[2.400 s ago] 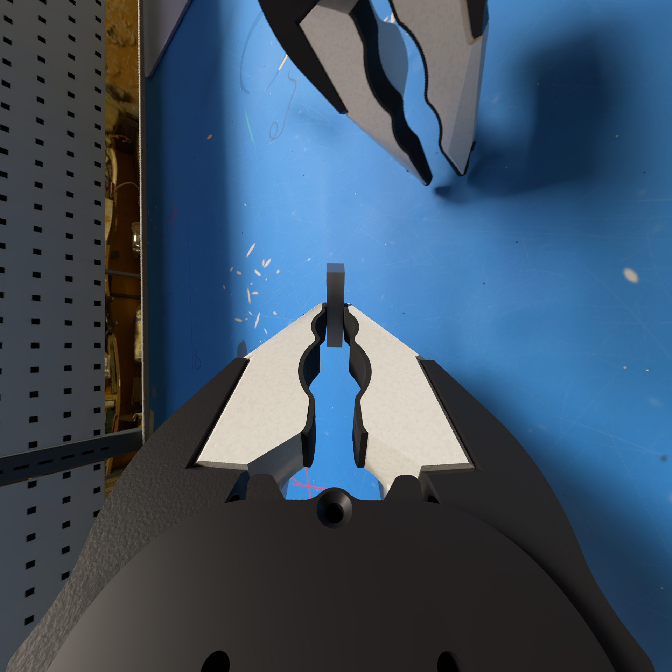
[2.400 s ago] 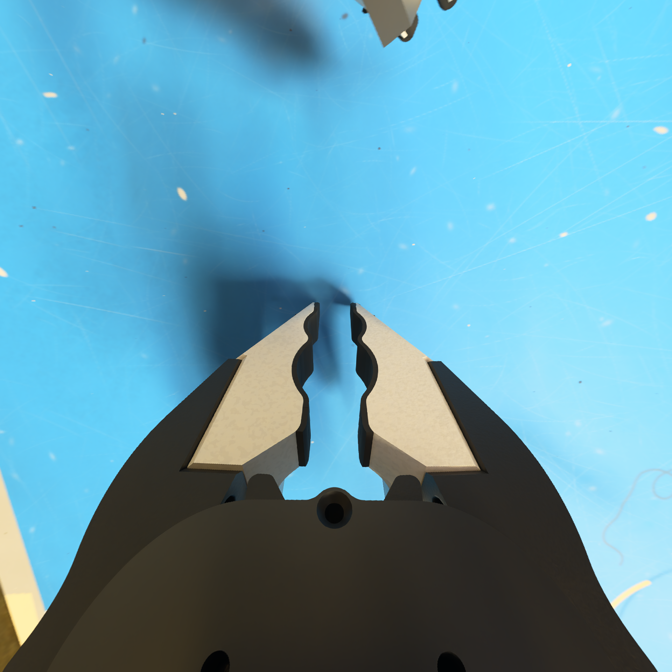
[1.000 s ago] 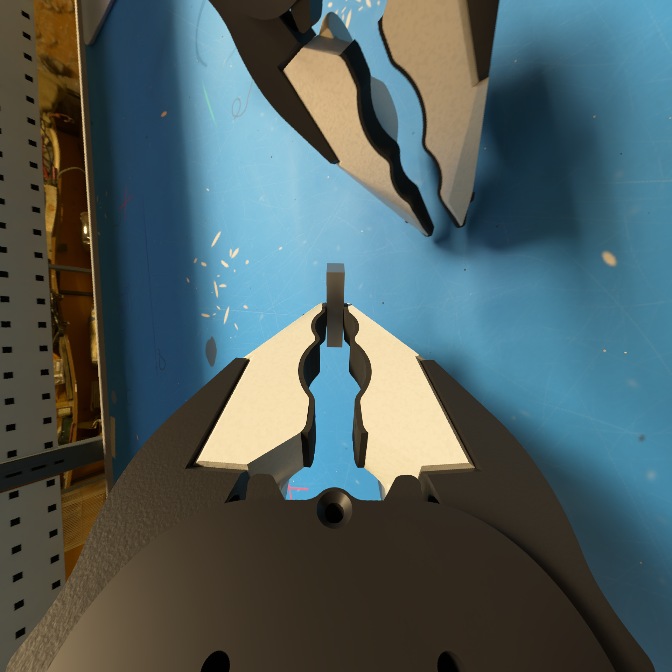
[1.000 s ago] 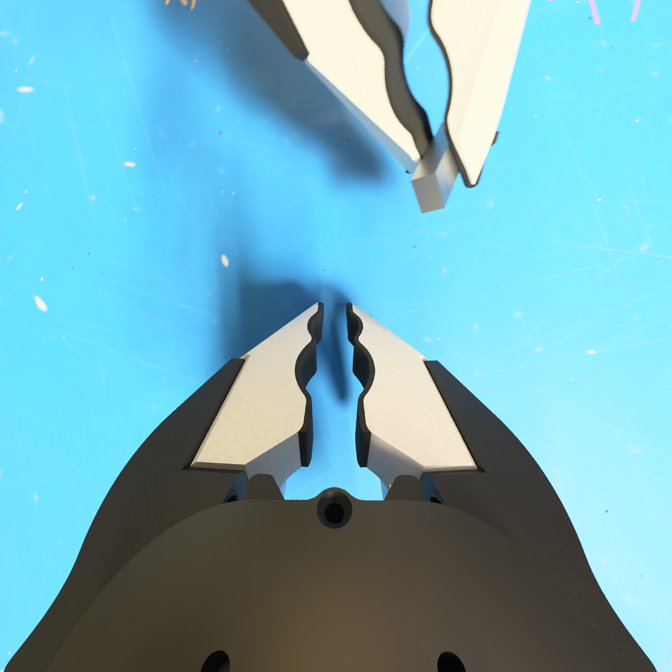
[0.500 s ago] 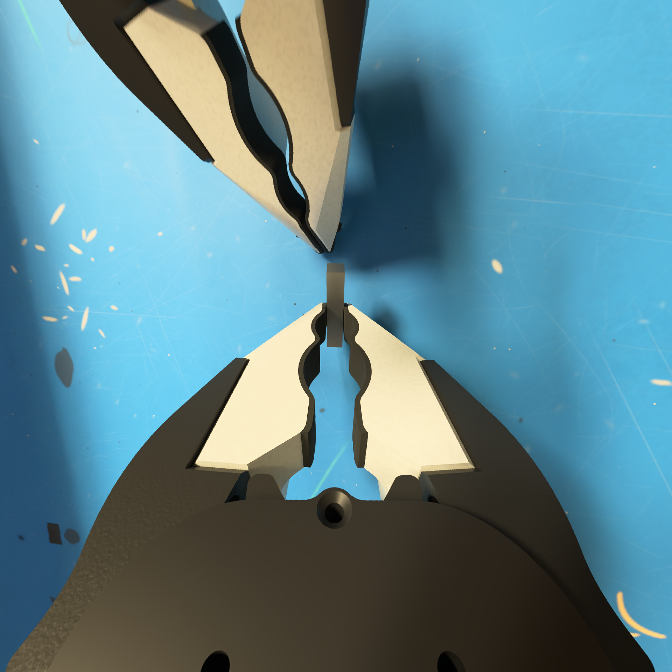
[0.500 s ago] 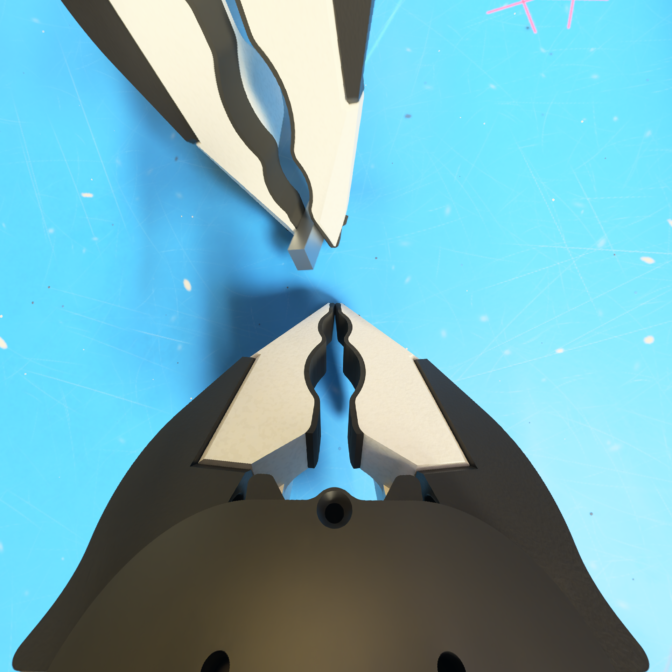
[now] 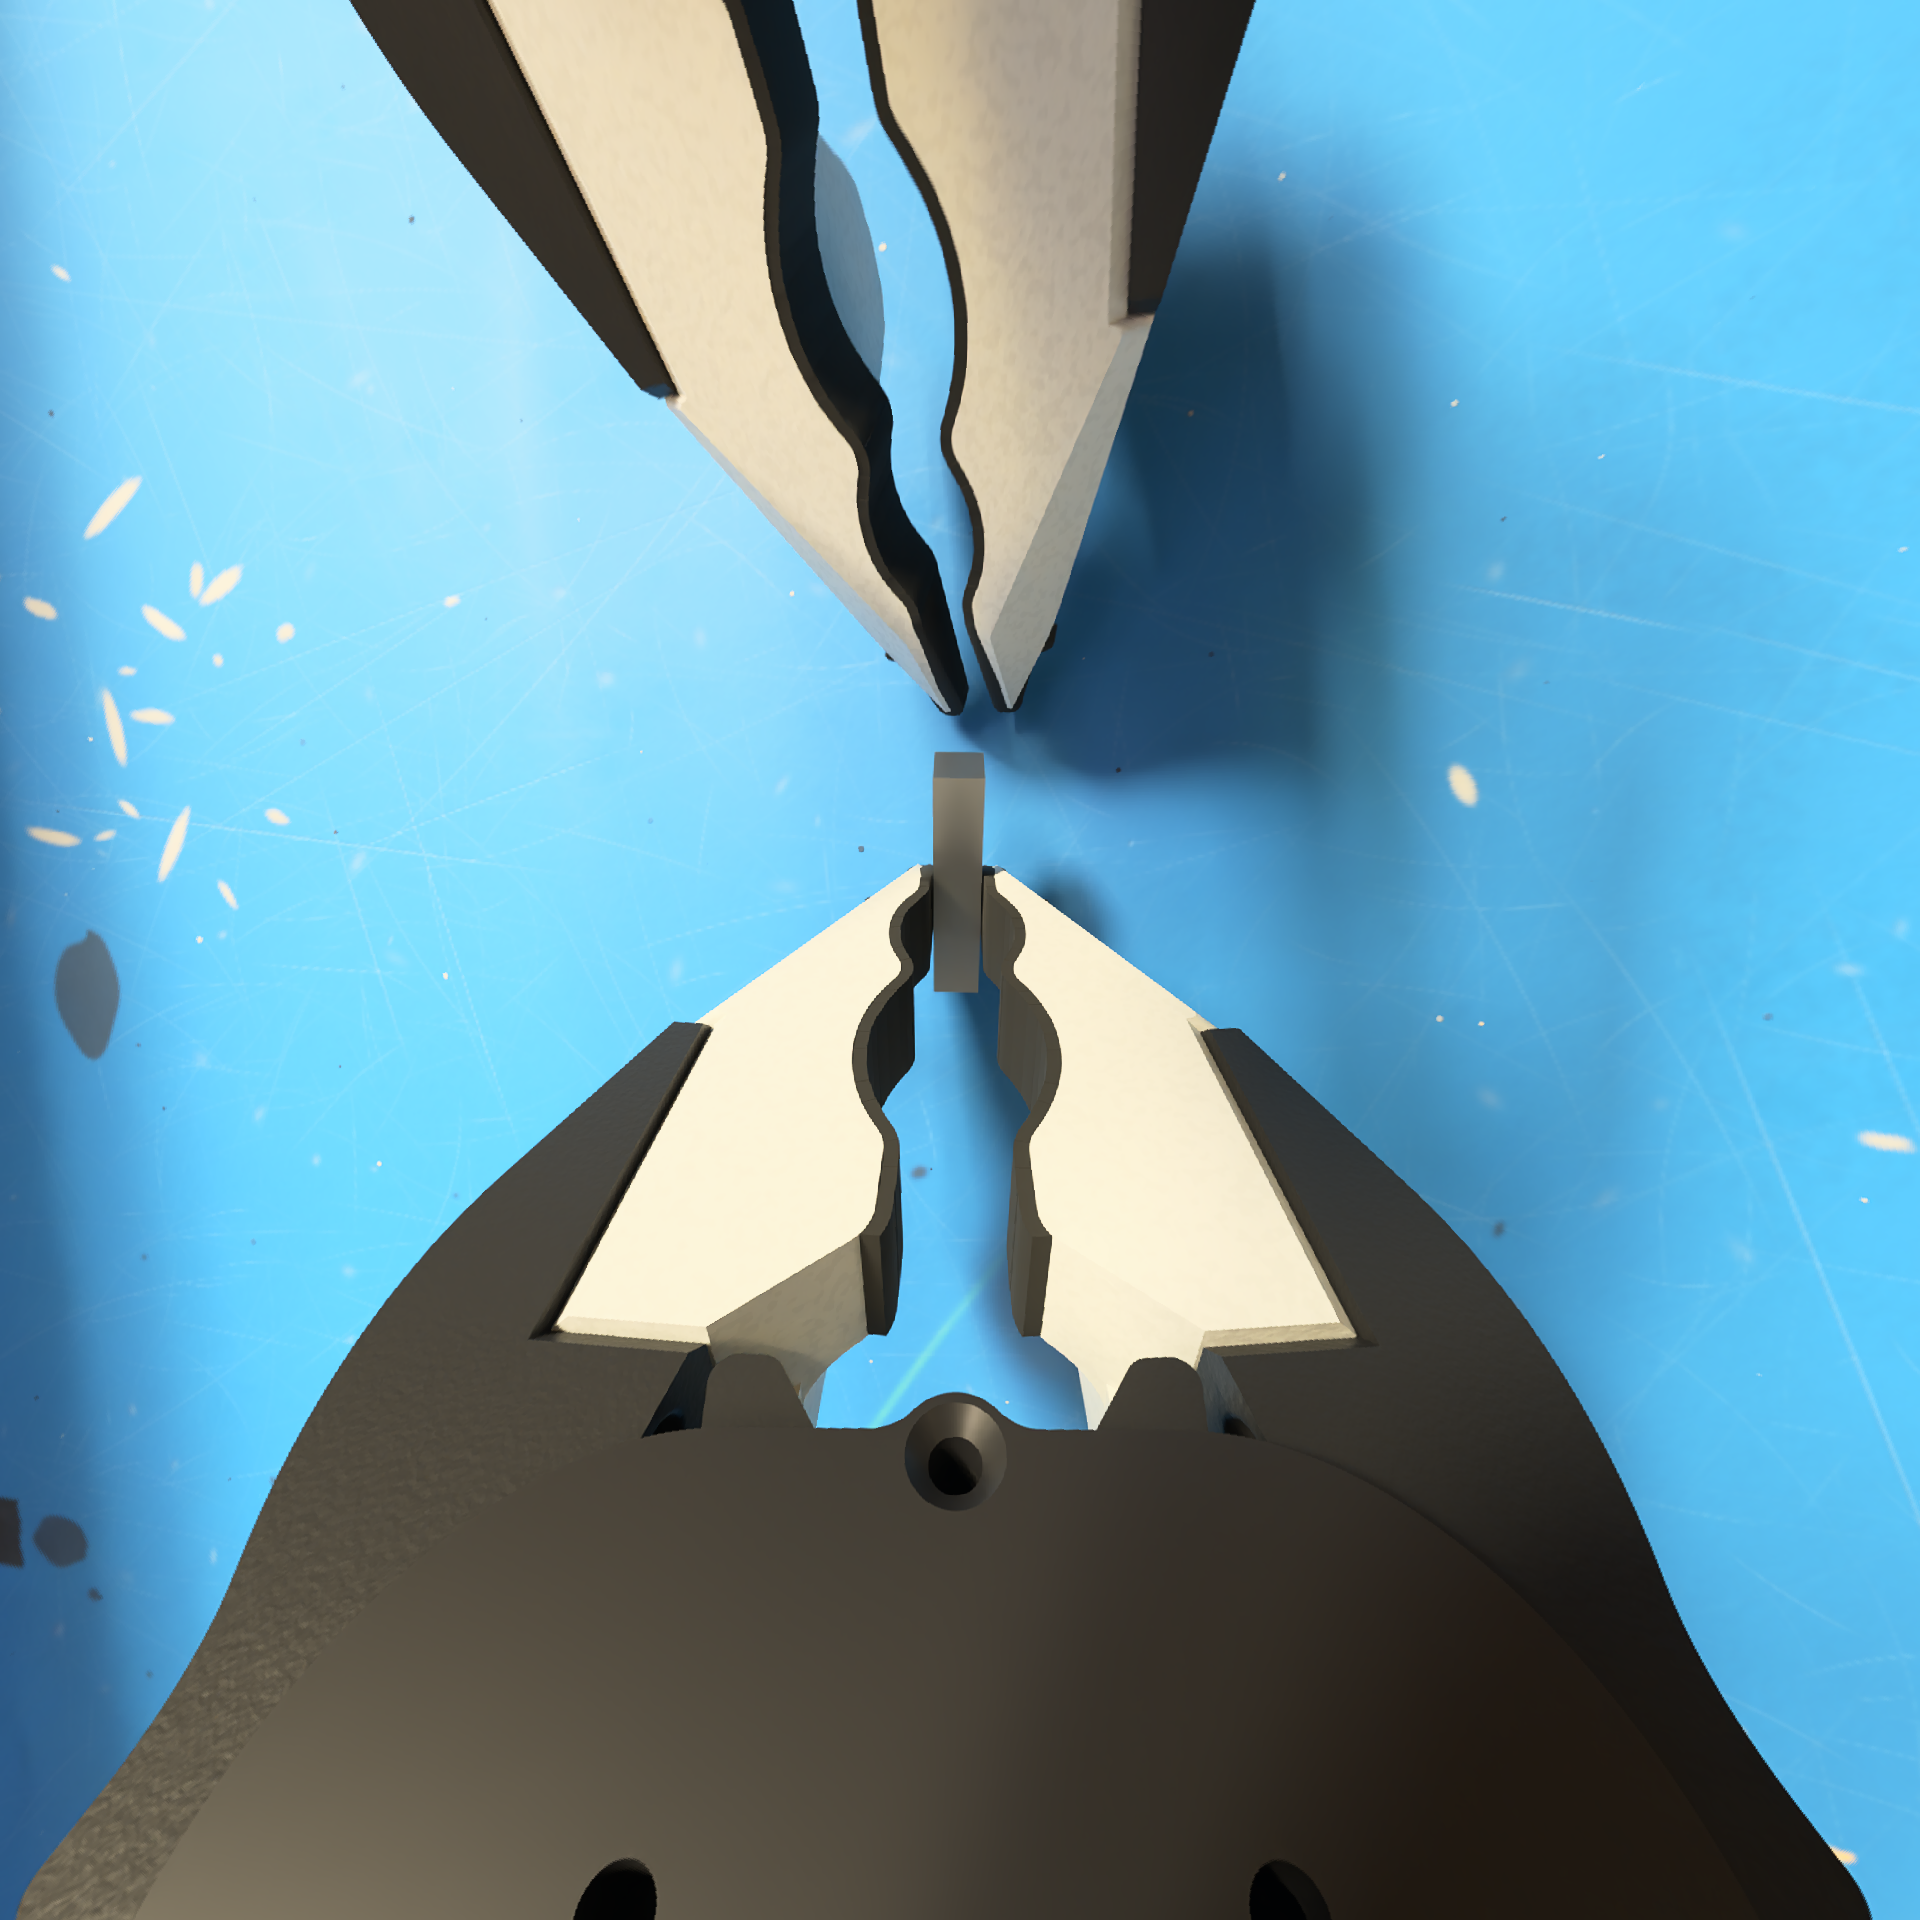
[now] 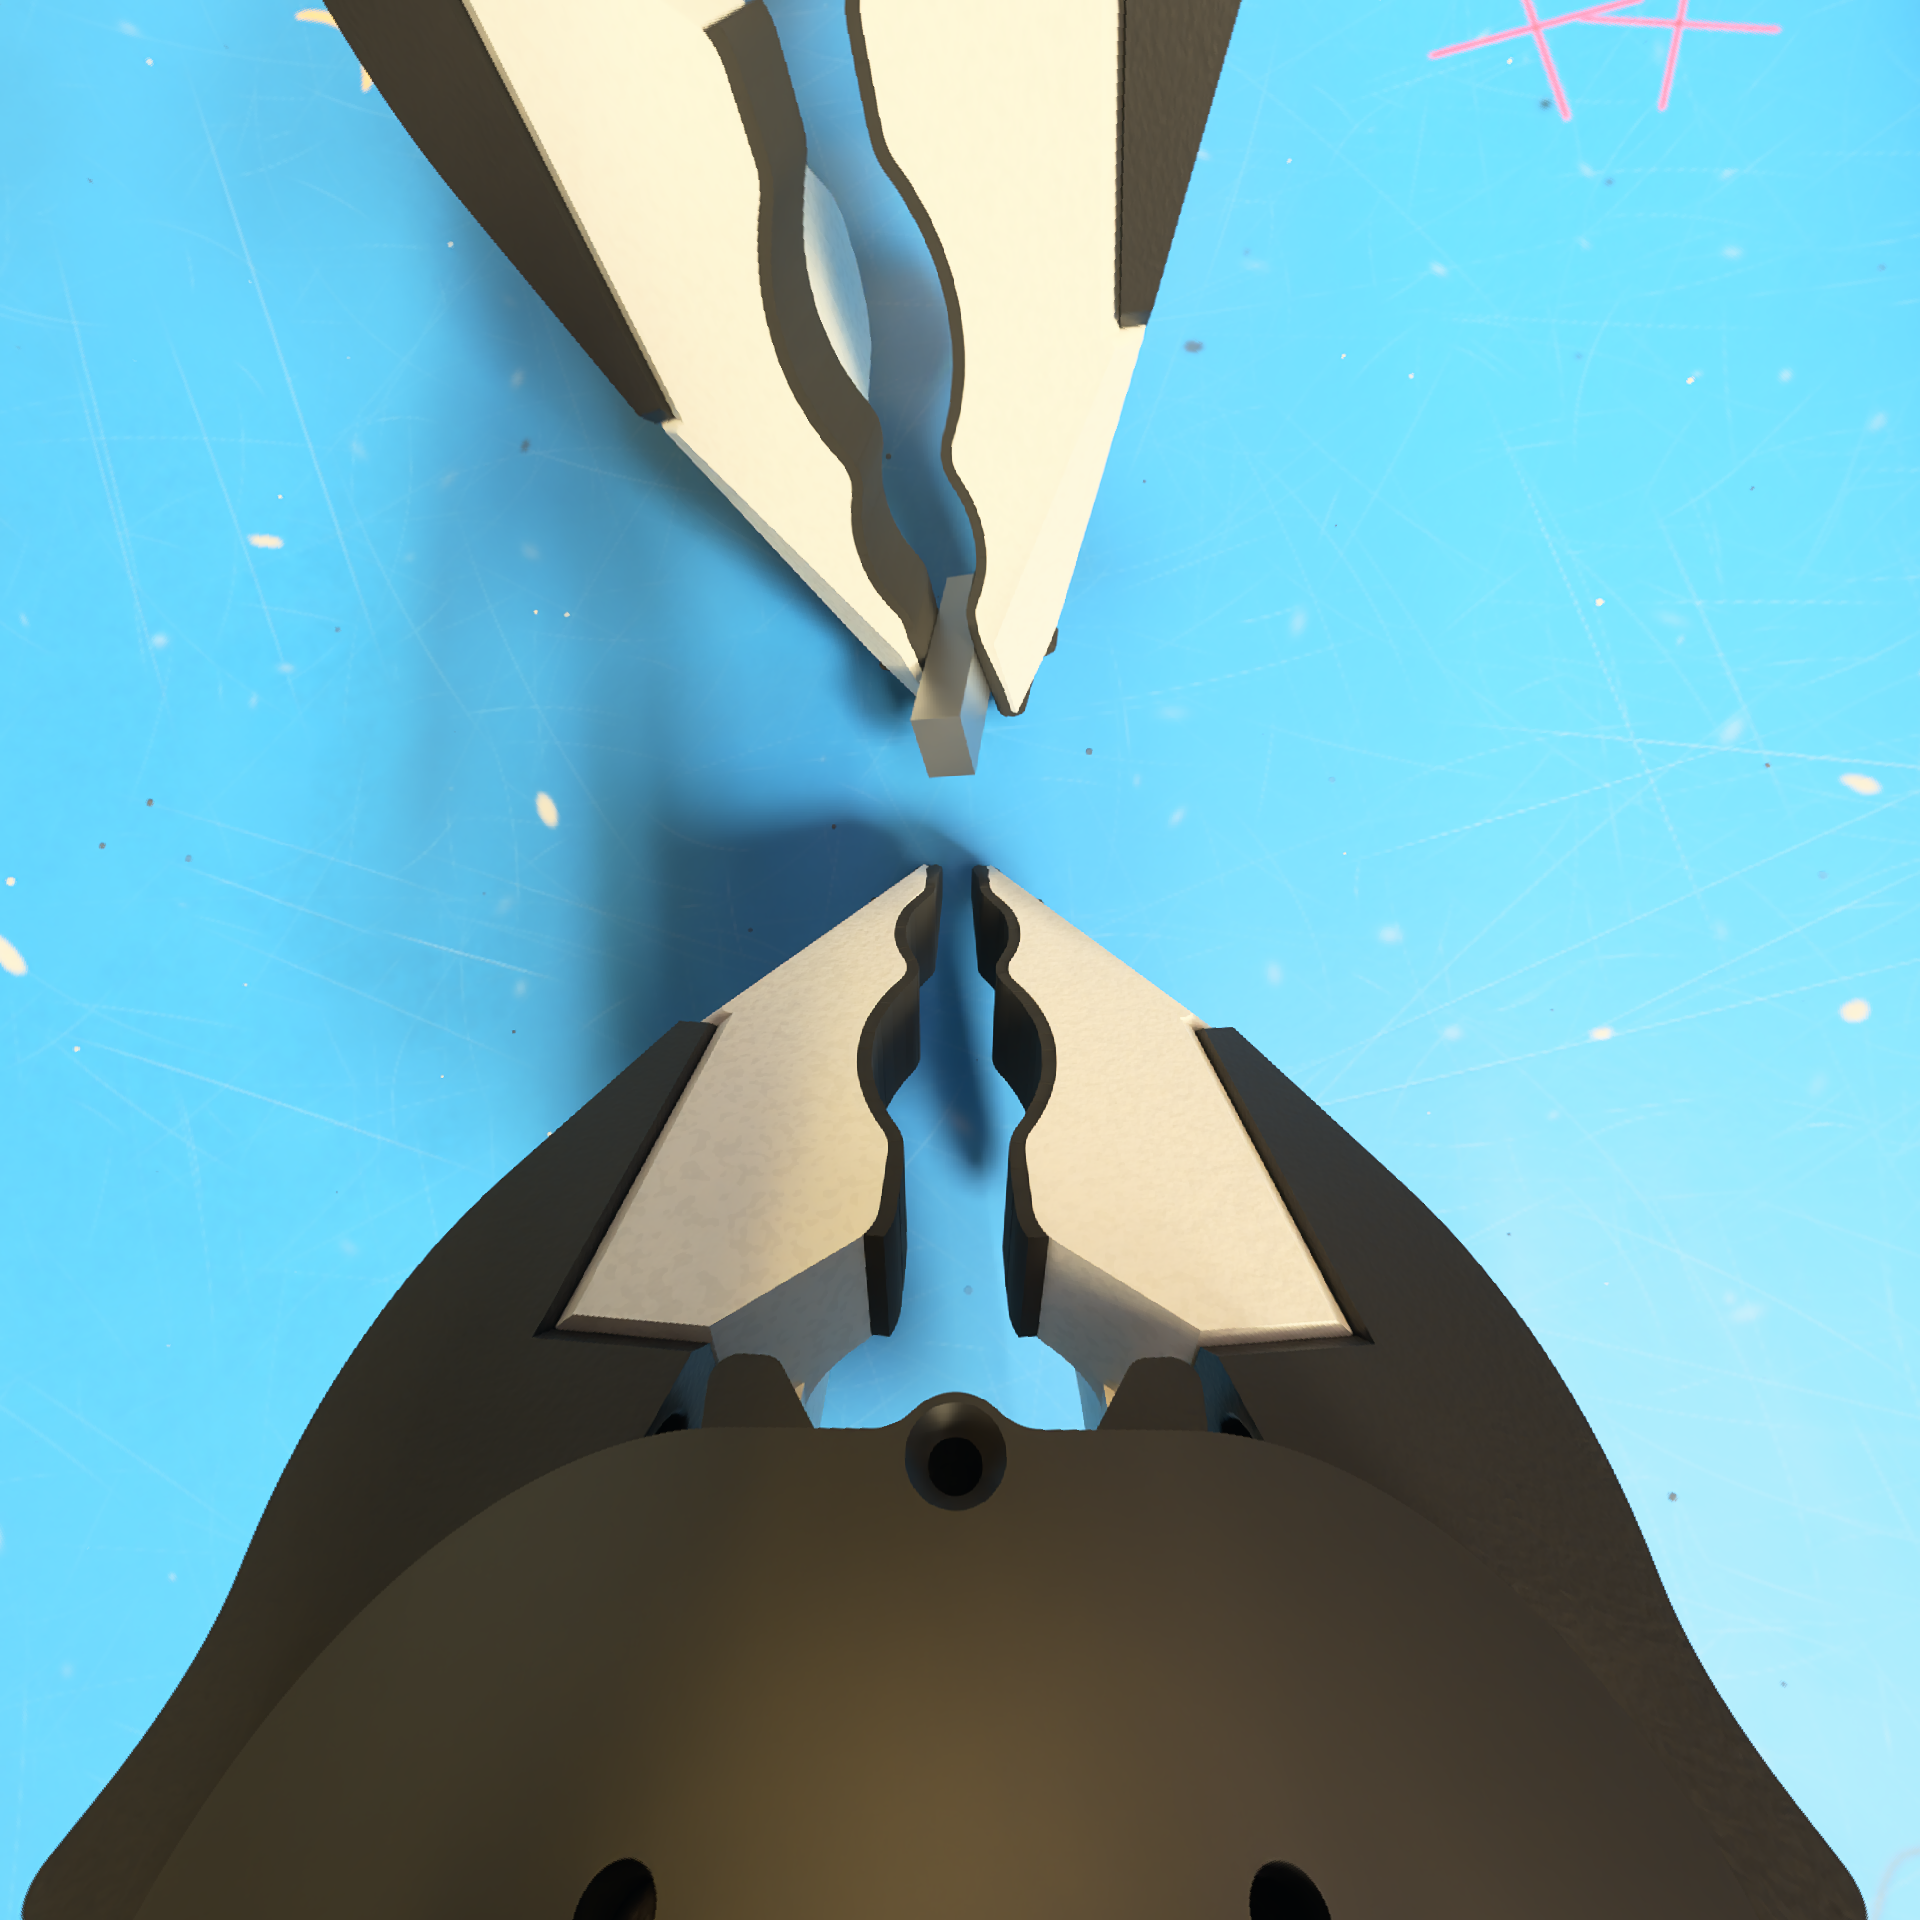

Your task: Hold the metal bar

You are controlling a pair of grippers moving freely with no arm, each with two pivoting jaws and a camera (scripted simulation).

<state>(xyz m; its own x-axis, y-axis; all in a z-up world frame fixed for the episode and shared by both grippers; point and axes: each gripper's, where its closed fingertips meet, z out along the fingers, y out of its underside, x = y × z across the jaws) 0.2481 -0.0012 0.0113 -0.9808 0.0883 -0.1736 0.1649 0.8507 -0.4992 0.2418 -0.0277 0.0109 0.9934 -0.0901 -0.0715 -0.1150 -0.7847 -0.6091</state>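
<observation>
My left gripper (image 7: 956,873) is shut on a small grey metal bar (image 7: 957,821). It pinches the bar at the fingertips, and the bar's free end sticks out forward. My right gripper (image 8: 956,871) faces it tip to tip, a short way from the bar's free end (image 8: 945,743). Its jaws stand a narrow gap apart and hold nothing. The right gripper also shows at the top of the left wrist view (image 7: 979,707), and the left gripper at the top of the right wrist view (image 8: 966,696). Both hang above the blue table (image 7: 1455,623).
The scratched blue table top fills both views. Pale flecks (image 7: 156,717) and a dark spot (image 7: 85,992) lie to the left. Pink cross marks (image 8: 1600,52) sit at the far right of the right wrist view.
The two grippers have drawn together and lined up tip to tip. The right gripper's jaws narrowed to almost shut, then parted slightly. The bar has stayed in the left gripper.
</observation>
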